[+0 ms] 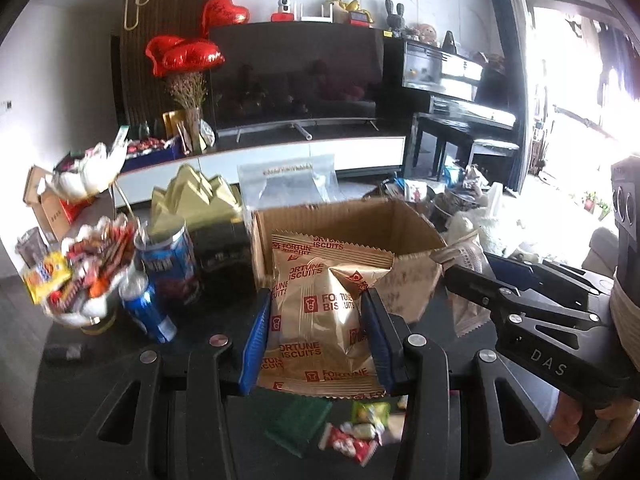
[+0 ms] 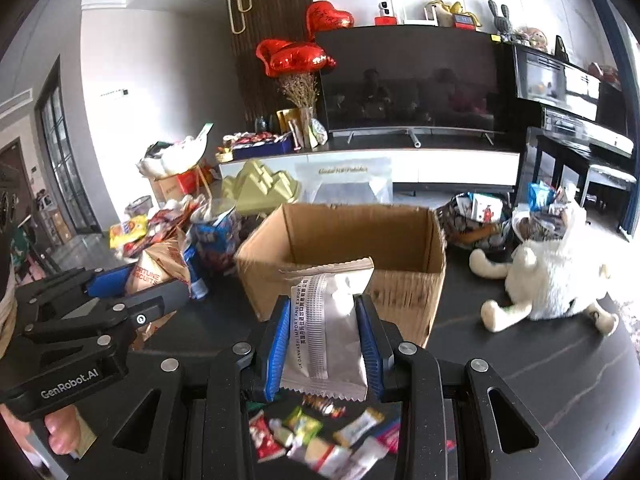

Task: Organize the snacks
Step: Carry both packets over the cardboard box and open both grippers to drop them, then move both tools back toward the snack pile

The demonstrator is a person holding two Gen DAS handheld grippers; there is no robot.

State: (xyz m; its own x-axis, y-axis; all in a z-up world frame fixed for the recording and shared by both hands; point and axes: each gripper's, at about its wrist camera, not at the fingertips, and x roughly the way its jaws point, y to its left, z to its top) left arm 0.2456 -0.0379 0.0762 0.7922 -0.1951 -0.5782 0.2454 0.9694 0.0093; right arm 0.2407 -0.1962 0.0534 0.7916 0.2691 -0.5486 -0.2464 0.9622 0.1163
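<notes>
My left gripper (image 1: 316, 300) is shut on a gold Fortune Biscuits packet (image 1: 316, 316), held above the dark table just in front of the open cardboard box (image 1: 416, 224). My right gripper (image 2: 323, 306) is shut on a silver packet (image 2: 332, 320), its printed back seam facing me, also raised before the same box (image 2: 400, 292). The right gripper with its silver packet (image 1: 466, 256) shows at the right of the left wrist view. In the right wrist view, the left gripper's gold packet (image 2: 160, 268) appears at the left. Loose small snack wrappers (image 2: 320, 436) lie on the table below.
A bowl heaped with sweets (image 1: 84, 276), blue drink cans (image 1: 150, 312) and a dark tin stand left of the box. A white plush toy (image 2: 548, 280) lies to its right. A clear zip bag (image 1: 288, 184) stands behind. A green pad (image 1: 298, 424) lies under the left gripper.
</notes>
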